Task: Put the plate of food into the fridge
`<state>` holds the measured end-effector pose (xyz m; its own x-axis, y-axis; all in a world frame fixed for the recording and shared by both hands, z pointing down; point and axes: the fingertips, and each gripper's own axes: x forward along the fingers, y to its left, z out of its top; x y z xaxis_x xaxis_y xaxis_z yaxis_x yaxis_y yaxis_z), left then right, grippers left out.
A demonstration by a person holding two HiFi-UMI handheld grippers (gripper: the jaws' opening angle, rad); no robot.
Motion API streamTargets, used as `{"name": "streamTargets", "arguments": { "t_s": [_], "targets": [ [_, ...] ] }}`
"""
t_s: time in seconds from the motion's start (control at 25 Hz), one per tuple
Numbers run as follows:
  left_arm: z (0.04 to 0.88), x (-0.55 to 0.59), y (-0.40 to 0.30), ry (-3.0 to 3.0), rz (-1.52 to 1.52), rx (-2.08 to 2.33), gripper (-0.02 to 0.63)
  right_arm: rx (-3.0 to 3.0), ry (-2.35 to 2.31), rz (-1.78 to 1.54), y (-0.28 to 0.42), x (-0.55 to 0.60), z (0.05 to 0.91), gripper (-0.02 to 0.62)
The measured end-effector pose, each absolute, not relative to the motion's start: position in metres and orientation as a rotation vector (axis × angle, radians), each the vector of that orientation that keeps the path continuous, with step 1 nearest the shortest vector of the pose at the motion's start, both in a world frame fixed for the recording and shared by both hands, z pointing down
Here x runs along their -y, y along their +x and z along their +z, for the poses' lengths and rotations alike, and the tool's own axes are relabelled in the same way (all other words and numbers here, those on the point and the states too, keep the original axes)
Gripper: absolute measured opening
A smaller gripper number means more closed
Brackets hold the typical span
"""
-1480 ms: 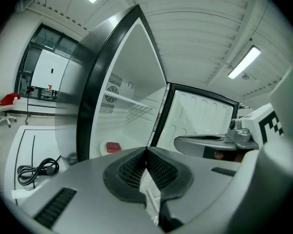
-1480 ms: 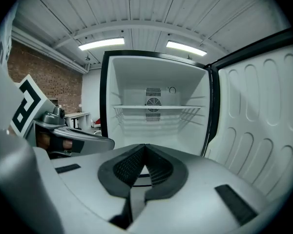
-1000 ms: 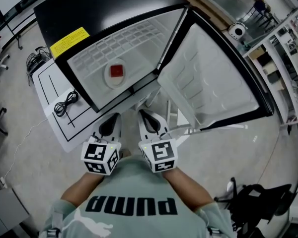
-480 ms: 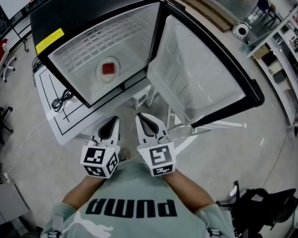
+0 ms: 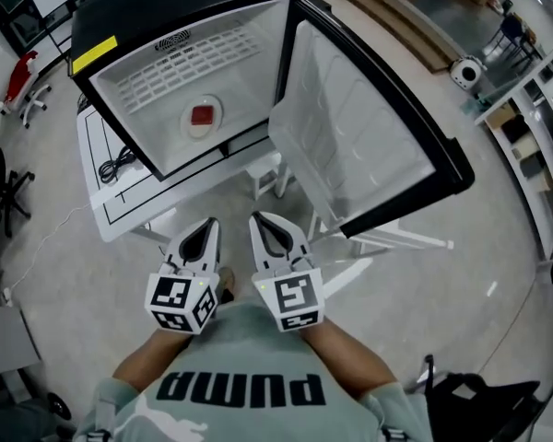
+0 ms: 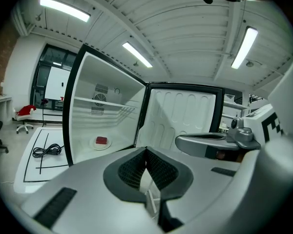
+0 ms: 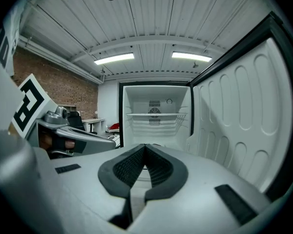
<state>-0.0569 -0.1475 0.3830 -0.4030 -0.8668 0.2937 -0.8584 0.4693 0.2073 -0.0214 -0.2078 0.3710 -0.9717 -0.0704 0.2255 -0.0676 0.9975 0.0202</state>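
Observation:
The white plate [image 5: 202, 116] with a red piece of food lies on the floor of the open fridge [image 5: 170, 81], and shows small in the left gripper view as the plate [image 6: 101, 142]. The fridge door [image 5: 350, 145] stands swung wide to the right. My left gripper [image 5: 201, 233] and right gripper [image 5: 269, 228] hang side by side close to my chest, well short of the fridge. Both are shut with nothing between the pads. The left gripper [image 6: 146, 150] points at the fridge's left side. The right gripper [image 7: 145, 146] points at the wire shelf [image 7: 154, 116].
A white table [image 5: 106, 201] with a black cable [image 5: 118, 166] stands under and left of the fridge. A white stool [image 5: 263, 173] sits below the fridge front. A red chair [image 5: 18, 76] is far left, shelving [image 5: 544, 109] far right, a black bag [image 5: 479, 403] lower right.
The fridge has drifted up and left in the head view and looks a little farther off. Both grippers stay shut, side by side. The plate has not moved.

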Motion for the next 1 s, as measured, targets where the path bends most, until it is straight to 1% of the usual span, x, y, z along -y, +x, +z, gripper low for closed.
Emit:
{"name": "streamTargets", "arguments": {
  "t_s": [0.52, 1.0],
  "targets": [
    [0.386, 0.126, 0.02, 1.36, -0.009, 2.455, 0.005, 2.936, 0.016, -0.01, 0.049, 0.196, 0.377, 0.005],
    [0.393, 0.084, 0.068, 1.282, 0.008, 2.505, 0.005, 2.959, -0.025, -0.009, 0.097, 0.166, 0.38, 0.005]
  ]
}}
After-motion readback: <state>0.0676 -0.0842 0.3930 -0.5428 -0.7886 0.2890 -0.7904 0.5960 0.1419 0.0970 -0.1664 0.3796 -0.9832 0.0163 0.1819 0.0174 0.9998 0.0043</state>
